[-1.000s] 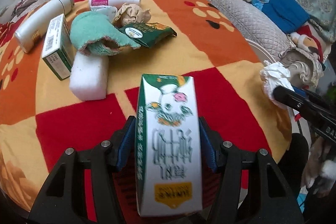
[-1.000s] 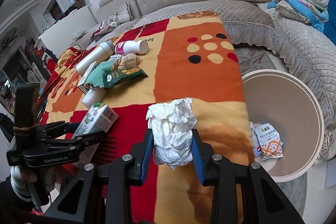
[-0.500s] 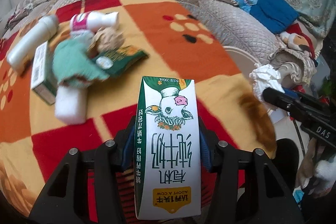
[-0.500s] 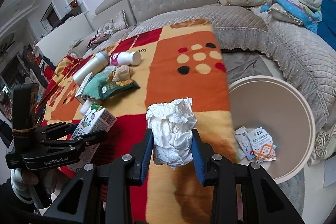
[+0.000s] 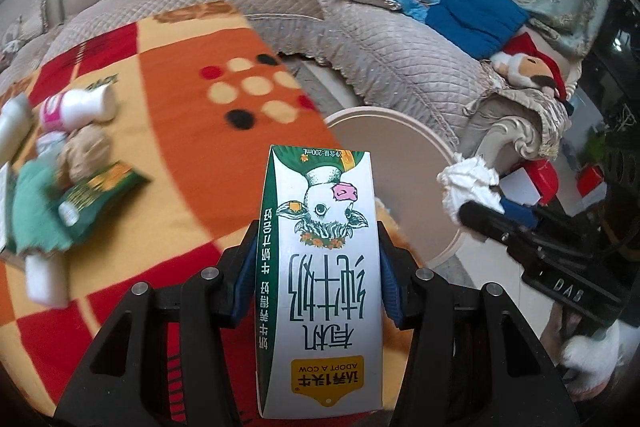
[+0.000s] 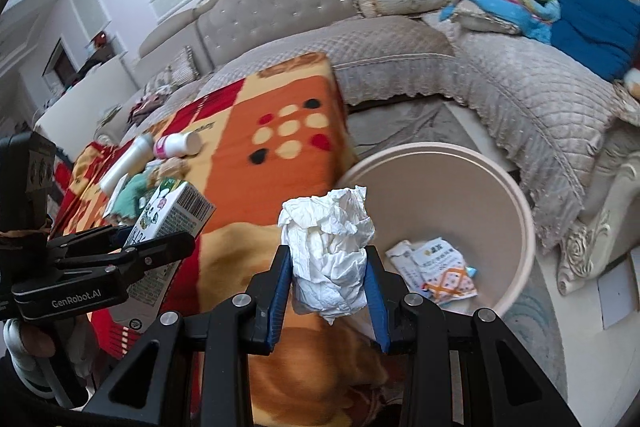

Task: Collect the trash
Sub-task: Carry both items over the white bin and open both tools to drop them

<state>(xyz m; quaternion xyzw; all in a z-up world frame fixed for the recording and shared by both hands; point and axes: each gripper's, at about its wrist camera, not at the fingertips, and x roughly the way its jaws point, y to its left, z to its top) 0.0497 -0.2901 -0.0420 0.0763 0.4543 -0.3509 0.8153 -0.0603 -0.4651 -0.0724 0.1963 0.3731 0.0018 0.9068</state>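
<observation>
My left gripper (image 5: 318, 259) is shut on a white and green milk carton (image 5: 320, 275) and holds it above the blanket's right edge, beside the round beige bin (image 5: 396, 151). My right gripper (image 6: 327, 275) is shut on a crumpled white tissue (image 6: 326, 251) and holds it at the bin's (image 6: 512, 195) near left rim. The bin holds a few paper wrappers (image 6: 436, 267). The carton (image 6: 172, 215) and left gripper (image 6: 156, 247) also show in the right wrist view. The tissue (image 5: 468, 187) shows in the left wrist view.
More litter lies at the blanket's (image 5: 200, 123) left: a pink-labelled bottle (image 5: 80, 105), a crumpled brown ball (image 5: 86, 151), a green snack bag (image 5: 96, 195), a green cloth (image 5: 34, 211), a white block (image 5: 44, 279). A quilted sofa (image 6: 500, 83) curves behind the bin.
Both grippers have swung right with their loads. The bin has come into the left wrist view and fills more of the right wrist view. The litter pile has slid to the left.
</observation>
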